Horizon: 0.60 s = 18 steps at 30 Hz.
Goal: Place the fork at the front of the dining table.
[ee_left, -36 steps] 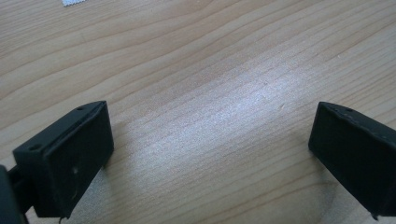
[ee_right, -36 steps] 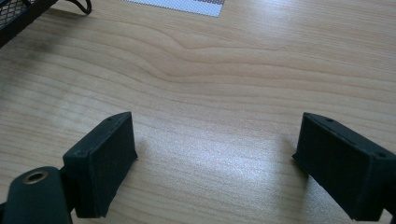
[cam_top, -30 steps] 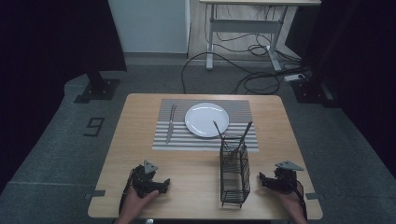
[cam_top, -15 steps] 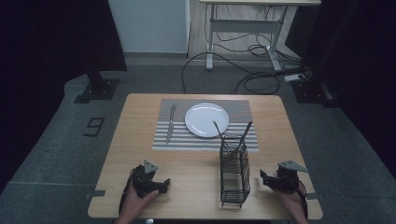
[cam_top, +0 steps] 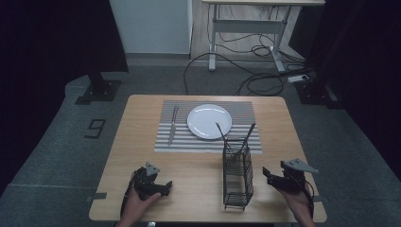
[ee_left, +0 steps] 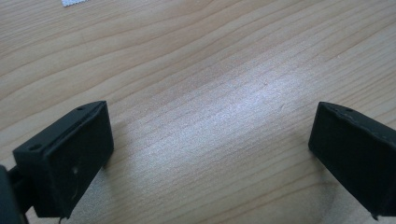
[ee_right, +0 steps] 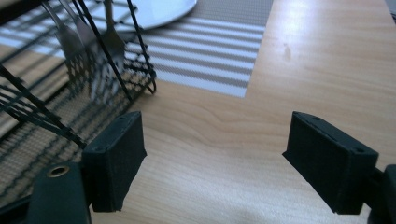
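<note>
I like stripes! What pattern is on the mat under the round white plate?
Grey and white stripes on the placemat, clearest in the high view.

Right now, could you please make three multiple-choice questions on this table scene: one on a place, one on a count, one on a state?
1. Where does the fork lie?
A. left of the plate, on the mat
B. on the plate
C. inside the basket

2. How many handles stick out of the basket?
A. none
B. two
C. five

3. How is the right gripper?
A. shut on a fork
B. shut on the basket
C. open, holding nothing

Answers: 1 A, it rests on the striped mat beside the plate. 2 B, two thin handles rise above the rim. 3 C, bare table shows between its jaws.
</note>
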### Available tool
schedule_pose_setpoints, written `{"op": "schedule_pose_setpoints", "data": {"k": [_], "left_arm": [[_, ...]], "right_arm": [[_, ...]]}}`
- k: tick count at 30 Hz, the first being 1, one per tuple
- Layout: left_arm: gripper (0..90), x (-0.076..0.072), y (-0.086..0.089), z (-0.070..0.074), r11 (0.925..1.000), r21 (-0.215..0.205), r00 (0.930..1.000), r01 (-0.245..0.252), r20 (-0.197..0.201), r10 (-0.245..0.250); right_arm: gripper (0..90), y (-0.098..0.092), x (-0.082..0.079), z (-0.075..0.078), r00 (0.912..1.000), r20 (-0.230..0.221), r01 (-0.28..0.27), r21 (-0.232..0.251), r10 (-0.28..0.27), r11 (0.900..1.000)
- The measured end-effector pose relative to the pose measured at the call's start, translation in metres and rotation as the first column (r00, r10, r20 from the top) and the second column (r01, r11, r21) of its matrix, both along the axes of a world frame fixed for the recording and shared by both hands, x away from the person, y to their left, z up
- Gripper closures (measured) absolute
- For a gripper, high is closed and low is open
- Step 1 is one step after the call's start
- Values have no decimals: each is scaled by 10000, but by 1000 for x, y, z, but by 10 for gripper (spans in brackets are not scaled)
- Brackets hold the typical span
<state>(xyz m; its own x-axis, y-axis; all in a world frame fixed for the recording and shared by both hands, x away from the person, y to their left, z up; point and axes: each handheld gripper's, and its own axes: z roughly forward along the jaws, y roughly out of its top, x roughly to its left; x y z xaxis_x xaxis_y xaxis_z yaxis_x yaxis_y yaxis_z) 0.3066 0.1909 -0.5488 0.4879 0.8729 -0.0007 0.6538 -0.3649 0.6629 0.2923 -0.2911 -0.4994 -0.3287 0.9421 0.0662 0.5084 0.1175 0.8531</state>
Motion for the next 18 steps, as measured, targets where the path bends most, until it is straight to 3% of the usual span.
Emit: {"op": "schedule_pose_setpoints", "data": {"k": [3, 13, 18], "left_arm": [[0, 0, 0, 0, 10000, 2, 10000, -1, 0, 1], [0, 0, 0, 0, 10000, 18, 10000, 17, -11, -17], [0, 0, 0, 0, 10000, -3, 10000, 3, -2, -3]], "right_arm": [[200, 0, -1, 5, 9999, 105, -42, 55, 42, 10000], [217, 1, 6, 44, 9968, 723, -394, 544, 354, 9977], [237, 9, 11, 55, 9947, 841, -638, 487, 596, 9968]]}}
